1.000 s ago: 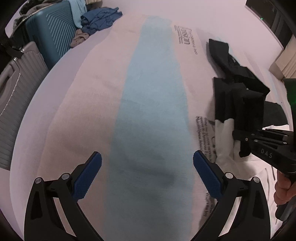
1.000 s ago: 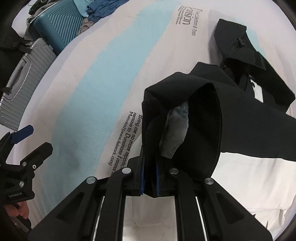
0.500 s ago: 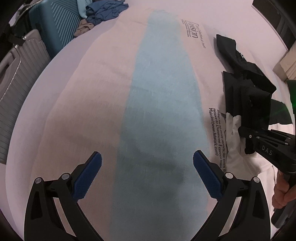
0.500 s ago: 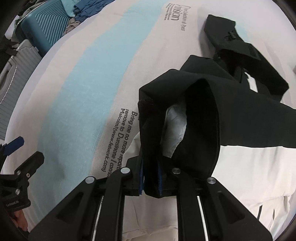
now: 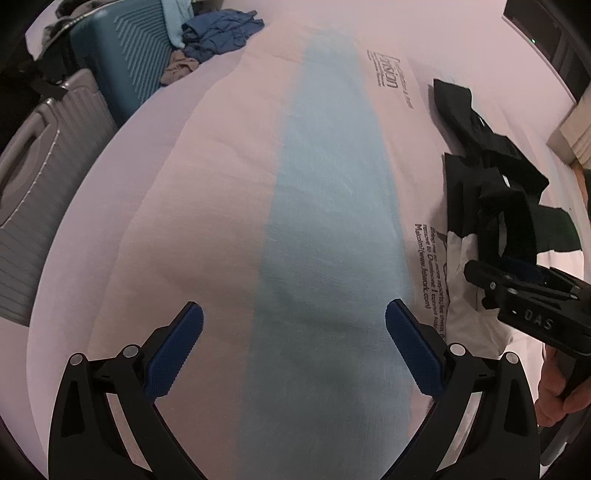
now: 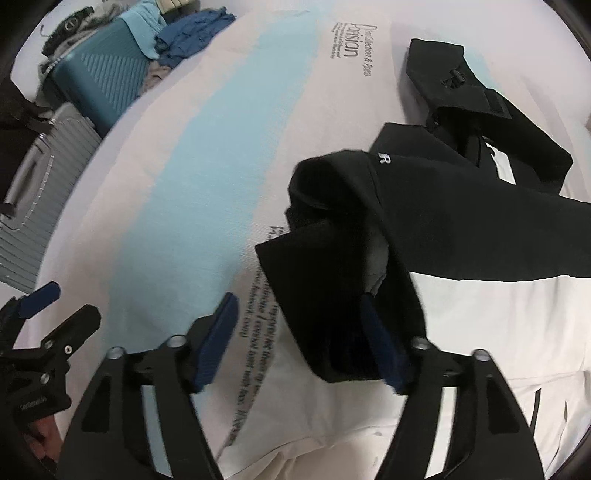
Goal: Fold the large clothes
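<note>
Left wrist view: the left gripper (image 5: pixel 293 354) stands spread wide at the bottom of the frame, nothing between its blue pads, over a pale cloth (image 5: pixel 207 206) with a light blue stripe (image 5: pixel 325 221) running up the middle. At the right edge lies the black and white garment (image 5: pixel 491 192), with the right gripper (image 5: pixel 517 284) reaching in beside it, a hand (image 5: pixel 557 391) on its handle. Upper left shows a teal suitcase (image 5: pixel 122 55), a grey suitcase (image 5: pixel 48 155) below it, and a heap of blue clothes (image 5: pixel 218 31).

Right wrist view: the right gripper (image 6: pixel 301 339) has its jaws opening; a loose black fold of the garment (image 6: pixel 424 206) hangs between them, against the right-hand pad and clear of the left-hand one. The rest of the garment spreads over the right half of the frame, black above and white below. The left gripper (image 6: pixel 48 306) shows at the lower left edge, with the suitcases at the upper left.
</note>
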A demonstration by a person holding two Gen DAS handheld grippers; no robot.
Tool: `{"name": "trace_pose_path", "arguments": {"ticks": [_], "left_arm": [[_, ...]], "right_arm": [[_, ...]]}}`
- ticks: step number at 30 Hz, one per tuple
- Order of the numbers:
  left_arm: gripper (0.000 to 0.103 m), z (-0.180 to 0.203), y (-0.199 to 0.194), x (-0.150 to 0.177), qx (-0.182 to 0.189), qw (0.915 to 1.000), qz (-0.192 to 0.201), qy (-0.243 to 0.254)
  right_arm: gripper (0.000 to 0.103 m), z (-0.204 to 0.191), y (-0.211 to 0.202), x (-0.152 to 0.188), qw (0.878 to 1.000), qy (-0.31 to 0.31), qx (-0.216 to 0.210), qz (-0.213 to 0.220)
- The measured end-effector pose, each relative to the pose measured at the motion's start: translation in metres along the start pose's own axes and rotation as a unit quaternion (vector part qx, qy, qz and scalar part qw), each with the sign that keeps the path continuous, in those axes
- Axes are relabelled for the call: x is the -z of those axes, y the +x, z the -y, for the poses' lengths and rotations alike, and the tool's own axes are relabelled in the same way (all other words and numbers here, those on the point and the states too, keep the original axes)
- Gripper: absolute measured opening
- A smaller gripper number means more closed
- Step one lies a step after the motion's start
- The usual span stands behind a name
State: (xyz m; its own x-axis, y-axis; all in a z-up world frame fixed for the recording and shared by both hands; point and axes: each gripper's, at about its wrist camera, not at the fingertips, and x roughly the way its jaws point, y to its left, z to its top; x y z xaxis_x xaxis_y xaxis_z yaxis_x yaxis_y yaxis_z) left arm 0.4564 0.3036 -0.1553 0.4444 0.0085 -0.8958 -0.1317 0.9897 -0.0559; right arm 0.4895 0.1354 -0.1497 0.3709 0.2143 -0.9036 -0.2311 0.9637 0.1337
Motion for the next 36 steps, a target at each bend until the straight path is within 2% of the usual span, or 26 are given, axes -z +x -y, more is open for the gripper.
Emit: {"name": "trace_pose_path", "arguments": {"ticks": [6,9,12,17,23,29,33,36], "left_arm": [[0.097,-0.005,-0.014,0.003,-0.004,1.0000,-0.003,-0.004],[0.097,-0.004,-0.017,0.005,-0.007,1.0000,-0.006,0.000],[0.097,-0.002,-0.021,0.005,-0.001,1.0000,-0.005,-0.003],[0.097,0.009,-0.033,0.004,-0.004,1.0000,0.001,0.006],[0.097,0.036,-0.067,-0.001,-0.006,0.9998,0.008,0.016],[0.097,0.086,-0.078,-0.006,0.007,0.9996,0.000,0.026],[0.097,0.133,-0.074,-0.016,0.018,0.9989,-0.003,0.042],[0.097,0.169,-0.071,-0.029,0.026,0.9981,0.002,0.055]], "right_arm": [[0.081,-0.004,-0.012,-0.001,1.000,-0.002,-0.005,0.002],[0.091,-0.003,-0.020,-0.001,1.000,0.001,-0.002,0.007],[0.095,0.000,-0.028,-0.001,1.000,0.008,-0.009,0.012],[0.095,0.004,-0.045,0.002,1.000,0.008,-0.013,0.016],[0.095,0.023,-0.090,0.006,0.999,0.016,-0.033,0.034],[0.095,0.079,-0.130,0.015,0.997,0.030,-0.053,0.056],[0.095,0.136,-0.148,0.017,0.994,0.006,-0.074,0.083],[0.095,0.177,-0.156,0.009,0.992,-0.025,-0.071,0.098]]}}
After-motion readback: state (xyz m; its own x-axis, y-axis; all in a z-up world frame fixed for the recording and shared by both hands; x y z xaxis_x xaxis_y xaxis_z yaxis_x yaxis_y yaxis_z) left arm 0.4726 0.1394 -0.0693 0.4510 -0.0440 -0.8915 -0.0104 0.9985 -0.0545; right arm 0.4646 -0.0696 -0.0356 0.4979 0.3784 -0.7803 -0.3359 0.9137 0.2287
